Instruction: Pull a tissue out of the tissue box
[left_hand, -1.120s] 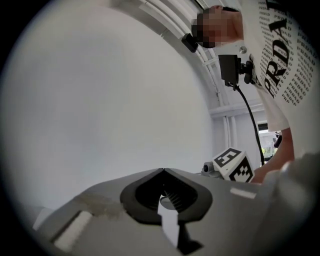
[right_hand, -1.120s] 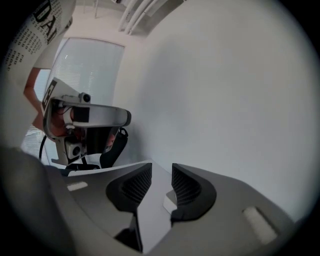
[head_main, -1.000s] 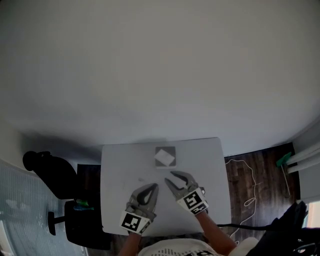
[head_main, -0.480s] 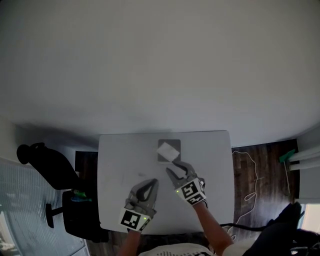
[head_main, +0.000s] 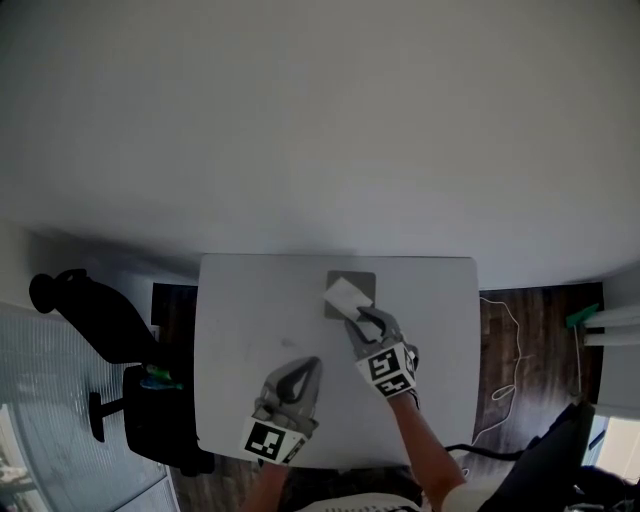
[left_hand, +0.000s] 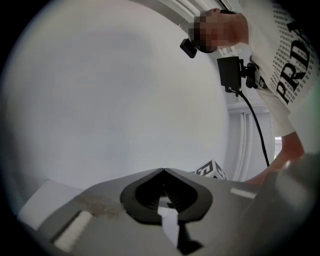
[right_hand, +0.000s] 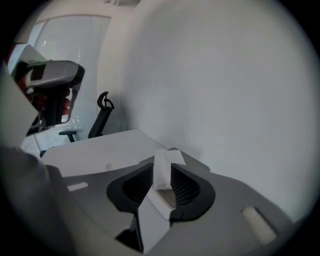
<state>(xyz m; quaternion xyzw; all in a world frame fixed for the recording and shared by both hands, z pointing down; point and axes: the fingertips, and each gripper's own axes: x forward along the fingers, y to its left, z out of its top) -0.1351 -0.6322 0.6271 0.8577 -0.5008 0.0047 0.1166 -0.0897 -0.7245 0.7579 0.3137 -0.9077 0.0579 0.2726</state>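
A grey tissue box (head_main: 354, 282) stands at the far middle of the white table (head_main: 240, 330), with a white tissue (head_main: 343, 296) sticking up from it. My right gripper (head_main: 360, 318) reaches the box from the near side. In the right gripper view the tissue (right_hand: 162, 172) stands upright between the ribbed pads of that gripper (right_hand: 163, 167). Its jaws are closing, with thin gaps still showing beside the tissue. My left gripper (head_main: 311, 363) hovers over the table's near part, away from the box. Its tips (left_hand: 163, 170) meet, with nothing held.
A black office chair (head_main: 90, 310) stands left of the table, and a dark stool with green items (head_main: 155, 400) sits below it. A light cable (head_main: 505, 380) lies on the wood floor at the right. A plain wall rises right behind the table.
My right gripper has moved forward and down from the table's middle to the box, and now has the tissue between its jaws. The left gripper has sunk a little and stays shut.
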